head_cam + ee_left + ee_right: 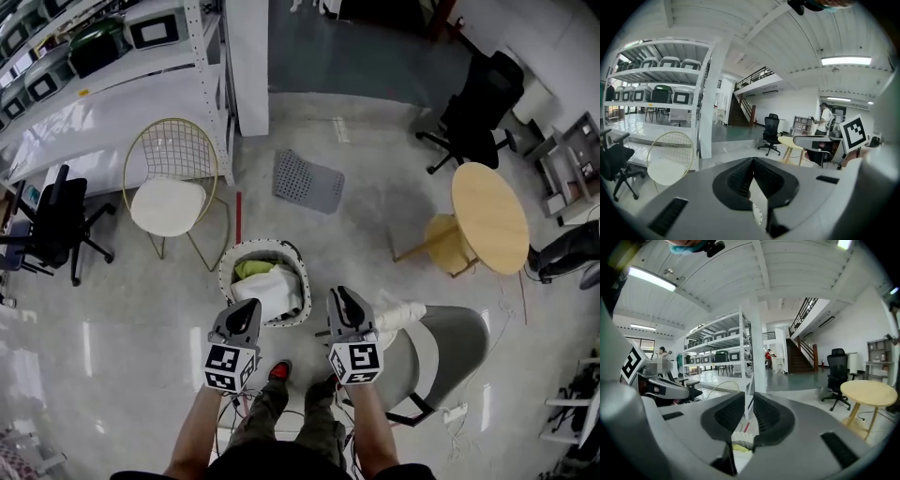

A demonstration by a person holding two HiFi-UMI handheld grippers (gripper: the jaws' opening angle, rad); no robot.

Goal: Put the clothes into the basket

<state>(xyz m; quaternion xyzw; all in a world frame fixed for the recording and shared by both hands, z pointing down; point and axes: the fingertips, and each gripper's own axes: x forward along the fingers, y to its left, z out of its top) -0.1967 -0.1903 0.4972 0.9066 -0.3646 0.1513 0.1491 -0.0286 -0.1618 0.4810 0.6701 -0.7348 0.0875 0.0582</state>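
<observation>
Both grippers sit right under the head camera, marker cubes up. Left gripper (247, 309) has its jaws clenched tip to tip on nothing. Right gripper (345, 298) has its jaws almost together, with a thin slit between the ribbed black pads (725, 416) and nothing in it either. The clothes we can see are in the basket (225, 274) just ahead of the jaws: a white garment (273, 292) and a crumpled yellow-green one (251, 269), piled close to the rim. Basket is round and white with a perforated-looking rim, and looks light. We also see a white bundle (400, 313) on the grey chair (455, 352) just beside the right gripper; looks like cloth, can't confirm. Risks as we judge them: the soft pile can slide out if we nudge the basket; the light basket may skid or tip on the glossy floor (122, 366); slack fabric can slip a narrow pinch; loose cables (234, 405) by our feet are a snag.
</observation>
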